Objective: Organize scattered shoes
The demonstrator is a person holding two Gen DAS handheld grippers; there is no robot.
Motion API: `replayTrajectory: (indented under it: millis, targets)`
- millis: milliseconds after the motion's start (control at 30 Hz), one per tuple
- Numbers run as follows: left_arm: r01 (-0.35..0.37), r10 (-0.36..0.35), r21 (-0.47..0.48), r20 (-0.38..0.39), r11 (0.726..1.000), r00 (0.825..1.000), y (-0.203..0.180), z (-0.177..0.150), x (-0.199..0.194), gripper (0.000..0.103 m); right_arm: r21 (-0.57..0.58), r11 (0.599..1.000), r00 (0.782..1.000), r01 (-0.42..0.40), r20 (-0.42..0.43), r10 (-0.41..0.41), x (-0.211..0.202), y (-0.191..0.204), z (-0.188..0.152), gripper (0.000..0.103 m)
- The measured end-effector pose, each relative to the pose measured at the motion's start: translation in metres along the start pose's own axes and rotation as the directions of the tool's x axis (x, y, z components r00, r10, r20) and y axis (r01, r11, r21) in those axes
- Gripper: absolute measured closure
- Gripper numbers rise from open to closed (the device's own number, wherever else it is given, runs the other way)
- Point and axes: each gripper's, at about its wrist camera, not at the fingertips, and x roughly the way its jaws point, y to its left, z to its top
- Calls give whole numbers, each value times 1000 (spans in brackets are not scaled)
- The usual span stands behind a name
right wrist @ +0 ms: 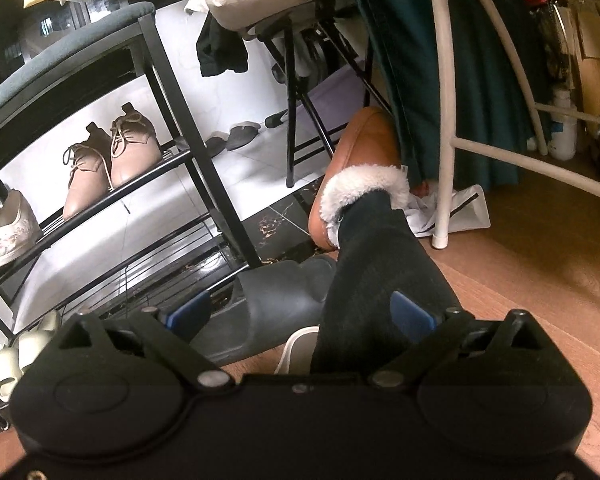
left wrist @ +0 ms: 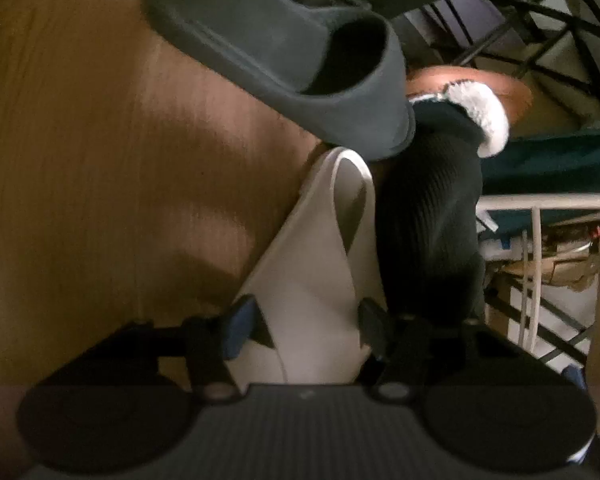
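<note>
Several shoes already sit on the black shoe rack point(right wrist: 168, 156). On the wooden floor point(left wrist: 80, 160), the left tool point(left wrist: 308, 324) clamps a white slipper point(left wrist: 320, 256) beside a grey slide point(left wrist: 284, 52); both await shelving. The right tool point(right wrist: 300, 316) hangs apart, empty.

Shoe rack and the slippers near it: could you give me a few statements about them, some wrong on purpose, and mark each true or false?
1. A pair of beige lace-up shoes stands on the black shoe rack. True.
2. The grey slipper sits on a rack shelf. False: it lies on the floor at the rack's foot.
3. The person's foot wears a brown fur-lined slipper. True.
4. The right gripper has its fingers closed on a shoe. False: they stand wide open and hold nothing.
5. A white slipper sits between the fingers of the left gripper. True.
</note>
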Motion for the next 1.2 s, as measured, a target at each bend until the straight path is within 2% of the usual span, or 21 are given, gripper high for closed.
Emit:
replayTrajectory:
  millis: [67, 100, 133, 200, 400, 467, 567, 700, 833, 967, 1100, 1200]
  targets:
    - [-10, 10, 16, 4, 1000, 1000, -4, 0, 0, 38, -1, 1000, 1000, 0, -2, 0, 0, 0, 0, 5]
    - [-39, 39, 59, 12, 997, 999, -10, -3, 1, 40, -3, 1000, 1000, 0, -3, 0, -1, 0, 0, 5]
    - [-63, 62, 90, 18, 994, 998, -15, -5, 2, 46, -4, 1000, 1000, 2, -4, -2, -1, -1, 0, 5]
    - [-95, 92, 119, 28, 988, 995, -19, -7, 3, 47, 5, 1000, 1000, 12, -2, -12, -1, -3, 2, 4]
    - [-109, 112, 119, -20, 987, 994, -19, -1, 2, 49, 33, 999, 1000, 21, -3, -21, -2, -8, 4, 4]
    - [-131, 130, 121, 18, 984, 991, -16, -1, -5, 50, 28, 999, 1000, 18, 3, -18, -3, -7, 4, 4]
    - [-129, 126, 104, 32, 986, 991, -7, 2, -15, 51, 36, 999, 1000, 19, 2, -19, -3, -8, 5, 4]
    - [-185, 176, 127, 77, 975, 981, 3, 1, -42, 51, 44, 999, 1000, 18, -1, -18, -3, -8, 5, 4]
    - [-197, 184, 110, 119, 974, 976, 10, -7, -58, 51, 46, 999, 1000, 8, -1, -7, -3, -5, 5, 4]
    - [-190, 165, 152, 162, 970, 973, -2, -15, -70, 52, 32, 999, 1000, -5, 4, 5, -7, 0, 5, 4]
    - [-120, 90, 136, 210, 983, 974, -11, -16, -90, 52, 28, 1000, 1000, -11, 25, 10, -15, 4, 8, 4]
    - [-69, 28, 133, 286, 989, 958, -20, -15, -121, 52, 21, 1000, 999, -23, 35, 22, -18, 10, 11, 4]
